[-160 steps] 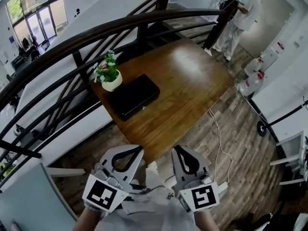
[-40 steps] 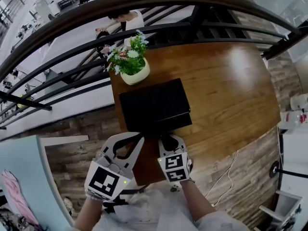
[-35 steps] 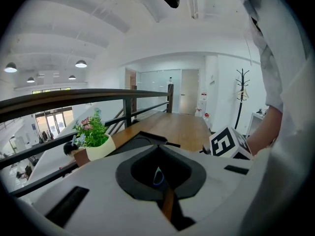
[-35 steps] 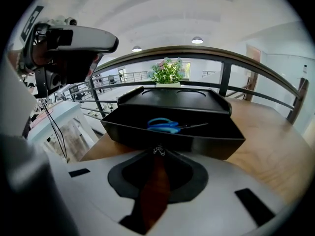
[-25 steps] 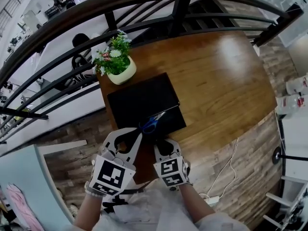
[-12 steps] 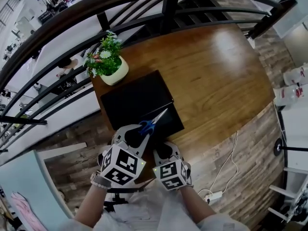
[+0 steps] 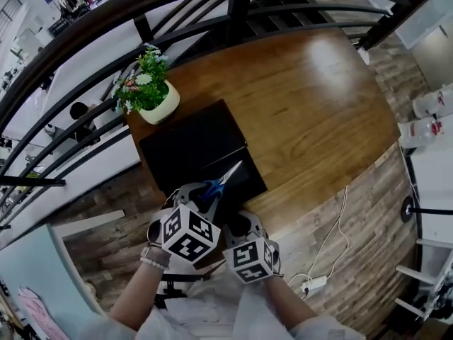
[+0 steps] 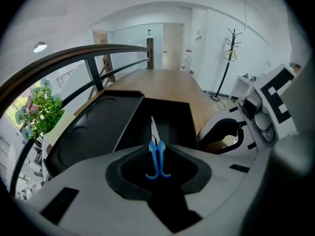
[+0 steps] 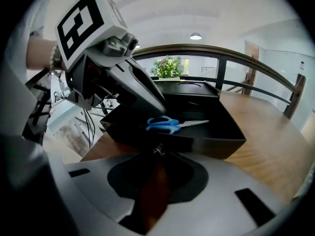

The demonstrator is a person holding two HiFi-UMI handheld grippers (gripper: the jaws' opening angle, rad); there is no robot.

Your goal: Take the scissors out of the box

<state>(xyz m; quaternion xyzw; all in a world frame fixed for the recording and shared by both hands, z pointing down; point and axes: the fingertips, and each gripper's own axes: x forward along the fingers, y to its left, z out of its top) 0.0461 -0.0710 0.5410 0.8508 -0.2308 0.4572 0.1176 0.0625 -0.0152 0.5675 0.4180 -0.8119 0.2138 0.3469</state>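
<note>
Plant pot [image 7: 161, 109] sits just beside the open box [image 7: 187, 147], near the railing [image 7: 239, 2].

Blue-handled scissors [image 7: 223, 177] lying in open black box [image 7: 182, 147], blades apparently closed.

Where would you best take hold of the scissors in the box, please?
By the blue handles, coming down from the near side. The scissors lie in the open box with the handles towards its near wall and the blades pointing away, so the thick loops are reached first.
</note>
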